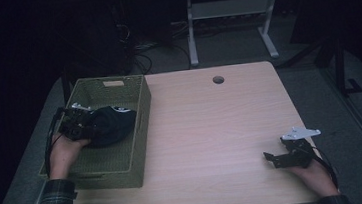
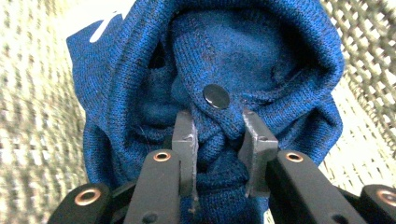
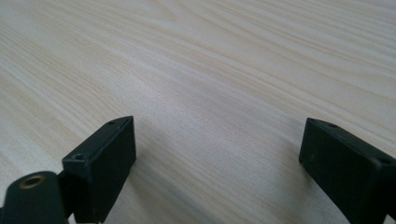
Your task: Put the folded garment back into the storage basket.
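L gripper [image 1: 82, 125] sits inside the woven basket [image 1: 138, 151], over its left half, w/ the person's left hand [image 1: 66, 152] coming in over the basket's near-left rim. Jaws are pinched nearly together on a fold of the blue knit garment [image 2: 261, 60]; in the left gripper view the two pads press the cloth from both sides just below a dark snap button [image 2: 216, 96], and the bunched fabric bulges up betw. and above them. Garment is a crumpled bundle in the basket's middle, toward the right wall; the high view shows it dark w/ a small white mark on top. Can't tell whether the bundle rests on the basket floor or hangs just clear of it. Woven wall shows behind the cloth on both sides in the left gripper view.

R gripper [image 1: 275, 157] lies well to the right of the basket, near the table's [image 1: 212, 129] front-right corner, w/ the right hand [image 1: 314, 173] behind it. Its jaws stand wide apart, nothing betw. them; bare wood grain under them. Round cable hole [image 1: 218, 80] sits right of the basket's far end.
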`<state>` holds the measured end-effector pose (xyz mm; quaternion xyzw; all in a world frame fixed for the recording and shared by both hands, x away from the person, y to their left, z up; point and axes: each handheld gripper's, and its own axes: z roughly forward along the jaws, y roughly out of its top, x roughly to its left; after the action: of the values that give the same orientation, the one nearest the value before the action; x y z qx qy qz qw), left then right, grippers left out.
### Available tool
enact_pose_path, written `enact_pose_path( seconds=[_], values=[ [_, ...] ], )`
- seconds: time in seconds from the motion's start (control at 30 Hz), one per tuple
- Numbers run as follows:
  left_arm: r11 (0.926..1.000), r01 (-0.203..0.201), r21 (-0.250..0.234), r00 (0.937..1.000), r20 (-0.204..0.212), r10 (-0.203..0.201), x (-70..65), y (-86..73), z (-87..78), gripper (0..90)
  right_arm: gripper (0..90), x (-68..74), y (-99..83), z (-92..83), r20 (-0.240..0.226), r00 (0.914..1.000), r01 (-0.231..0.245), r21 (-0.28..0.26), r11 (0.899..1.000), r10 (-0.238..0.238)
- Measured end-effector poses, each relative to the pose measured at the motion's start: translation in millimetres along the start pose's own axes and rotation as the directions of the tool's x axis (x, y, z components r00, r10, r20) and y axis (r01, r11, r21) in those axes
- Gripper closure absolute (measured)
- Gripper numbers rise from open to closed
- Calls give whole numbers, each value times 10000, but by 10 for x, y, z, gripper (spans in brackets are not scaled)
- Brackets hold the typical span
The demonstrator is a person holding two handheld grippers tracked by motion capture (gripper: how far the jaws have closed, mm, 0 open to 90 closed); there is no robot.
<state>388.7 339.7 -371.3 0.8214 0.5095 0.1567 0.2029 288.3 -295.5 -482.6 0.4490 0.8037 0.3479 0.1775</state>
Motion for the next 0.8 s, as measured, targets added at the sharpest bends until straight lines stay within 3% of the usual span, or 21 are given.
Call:
enact_pose_path(
  seconds=[0.47,0.8],
  values=[
    [9961,171,861,9983,533,-217,-35,-116,276,690,104,0,0,0,1,10000,-3,2,10000,3],
    [9978,646,-154,9934,961,-628,37,-116,113,468,104,0,2,1,21,10000,-20,10,10000,20]
  ],
)
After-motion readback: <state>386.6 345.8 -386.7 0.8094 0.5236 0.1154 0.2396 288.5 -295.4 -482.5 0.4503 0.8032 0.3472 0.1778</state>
